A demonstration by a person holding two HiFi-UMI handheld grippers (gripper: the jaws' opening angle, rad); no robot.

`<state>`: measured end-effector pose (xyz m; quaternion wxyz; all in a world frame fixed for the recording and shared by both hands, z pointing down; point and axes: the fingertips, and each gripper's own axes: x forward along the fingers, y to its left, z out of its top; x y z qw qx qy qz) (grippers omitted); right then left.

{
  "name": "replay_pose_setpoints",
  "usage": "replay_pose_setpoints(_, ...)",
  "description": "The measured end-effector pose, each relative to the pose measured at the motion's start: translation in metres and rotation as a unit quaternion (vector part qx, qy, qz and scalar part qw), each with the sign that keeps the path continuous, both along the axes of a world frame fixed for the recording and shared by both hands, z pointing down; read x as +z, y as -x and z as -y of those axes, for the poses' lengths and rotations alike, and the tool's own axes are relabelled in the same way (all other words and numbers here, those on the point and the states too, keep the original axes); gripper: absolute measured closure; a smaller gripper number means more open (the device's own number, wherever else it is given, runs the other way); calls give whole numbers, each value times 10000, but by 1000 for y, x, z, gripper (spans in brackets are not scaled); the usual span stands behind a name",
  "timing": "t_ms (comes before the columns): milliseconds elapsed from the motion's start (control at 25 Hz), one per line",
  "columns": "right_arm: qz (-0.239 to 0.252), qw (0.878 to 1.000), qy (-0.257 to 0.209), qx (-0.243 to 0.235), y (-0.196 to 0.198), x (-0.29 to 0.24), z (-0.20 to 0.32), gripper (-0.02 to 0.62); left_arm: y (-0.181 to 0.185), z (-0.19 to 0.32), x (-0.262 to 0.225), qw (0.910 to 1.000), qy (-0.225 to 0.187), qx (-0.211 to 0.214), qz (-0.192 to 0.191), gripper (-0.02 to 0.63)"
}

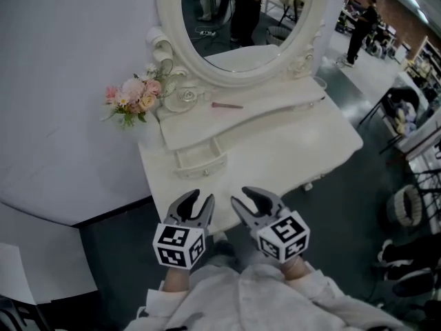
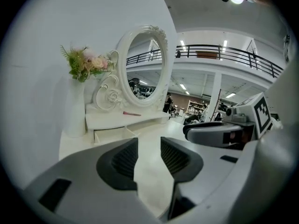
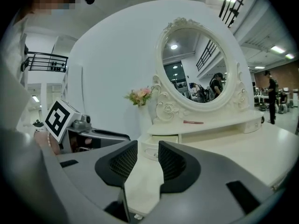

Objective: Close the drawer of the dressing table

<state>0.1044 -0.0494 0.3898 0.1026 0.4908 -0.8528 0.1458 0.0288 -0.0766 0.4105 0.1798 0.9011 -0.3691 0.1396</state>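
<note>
The white dressing table (image 1: 296, 147) stands ahead with its small drawer (image 1: 200, 161) pulled out under the left end of the raised shelf. Both grippers hover side by side over the table's near edge, short of the drawer. My left gripper (image 1: 200, 202) is open, with only the tabletop showing between its jaws. My right gripper (image 1: 244, 196) is open and empty too. In the left gripper view, the drawer (image 2: 112, 133) lies beyond the left gripper (image 2: 149, 153). From the right gripper view, the drawer (image 3: 161, 140) shows just past the right gripper (image 3: 148, 160).
An oval mirror (image 1: 241, 19) rises behind the shelf. A white vase of pink flowers (image 1: 134, 98), a glass dish (image 1: 185, 96) and a pink stick (image 1: 226, 105) sit at the back. A white wall panel (image 1: 55, 81) is at left. A person (image 1: 362, 19) and clutter (image 1: 406, 205) are at right.
</note>
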Motion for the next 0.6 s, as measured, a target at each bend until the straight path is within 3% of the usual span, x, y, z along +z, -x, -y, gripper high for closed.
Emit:
replay_pose_setpoints(280,-157,9998,-94,-37,-5,-11,62,476,5,55,-7,9998,-64,-149,-117,474)
replay_pose_setpoints(600,-279,9995,-20,-175,3,-5,100,476,21,88,8,9996,92,-228,-108,474)
